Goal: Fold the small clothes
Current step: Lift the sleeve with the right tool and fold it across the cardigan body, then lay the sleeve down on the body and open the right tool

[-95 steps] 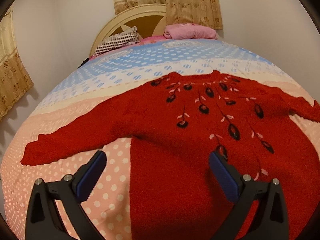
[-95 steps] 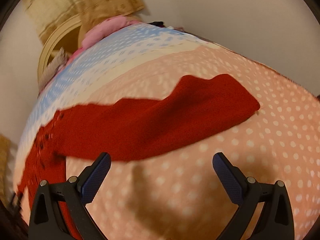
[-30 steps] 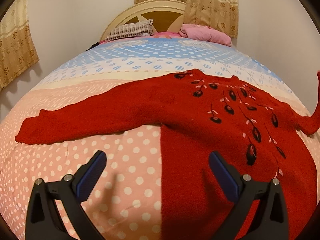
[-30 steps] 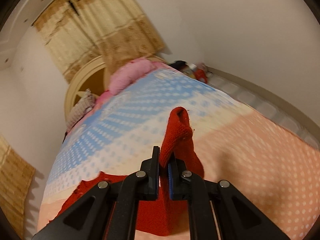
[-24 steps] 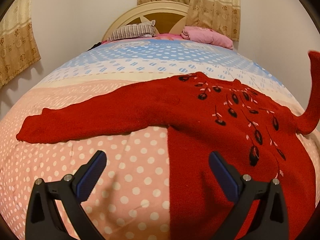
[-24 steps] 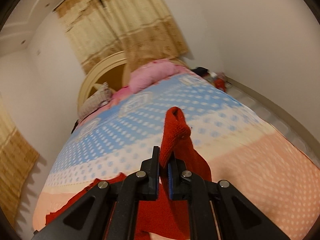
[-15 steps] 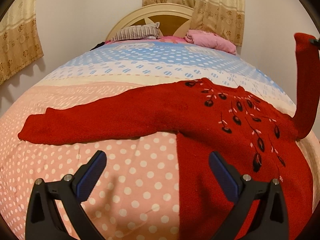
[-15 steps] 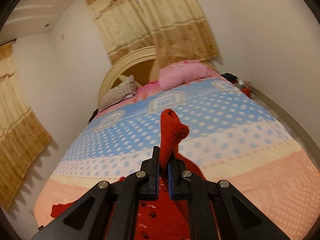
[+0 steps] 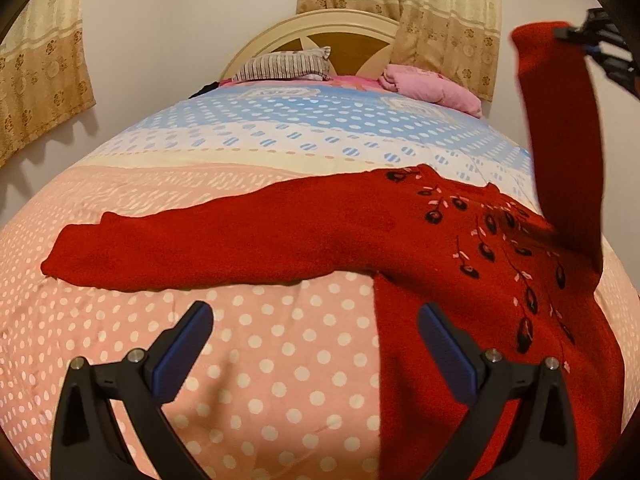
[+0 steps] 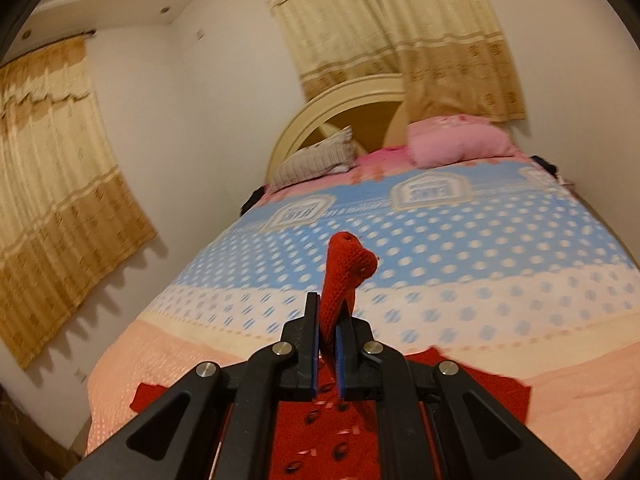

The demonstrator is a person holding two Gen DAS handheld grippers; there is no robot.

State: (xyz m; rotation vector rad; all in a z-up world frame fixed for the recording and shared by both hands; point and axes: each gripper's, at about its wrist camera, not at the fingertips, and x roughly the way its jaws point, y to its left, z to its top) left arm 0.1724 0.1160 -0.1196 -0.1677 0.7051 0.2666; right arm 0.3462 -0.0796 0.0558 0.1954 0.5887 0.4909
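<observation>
Item: red knit sweater (image 9: pixel 460 280), black leaf/bud embroidery w/ pale flecks across chest. Lies flat, front up, on bed (image 9: pixel 280 360) w/ pink polka-dot cover; body toward right of left-wrist view, neck at far side.

Left sleeve (image 9: pixel 208 240): spread out flat to the left, cuff well apart from body.

Right sleeve (image 9: pixel 560 140): lifted off bed, hanging upright from its cuff at far right, above chest area.

Right gripper (image 10: pixel 328 356): pads pressed together, pinching right cuff; cuff end pokes up beyond the tips.

Left gripper (image 9: pixel 312 340): spread wide, nothing between pads, hovers over bare cover near body's left edge, just this side of left sleeve.

Handling (est.): soft, thick, limp knit; light-to-moderate wt; not fragile, not slippery, fuzzy surface prob. clings to cover and to itself. Drapes, won't hold a crease; stretches if dragged.

Hold pts (est.): cuffs for sleeves; hem corners or shoulder seams for body. Avoid embroidery, may snag.

Bkgd: striped pillow (image 9: pixel 284 64), pink pillow (image 9: pixel 432 86), headboard (image 9: pixel 320 32), curtains (image 10: pixel 392 32).
</observation>
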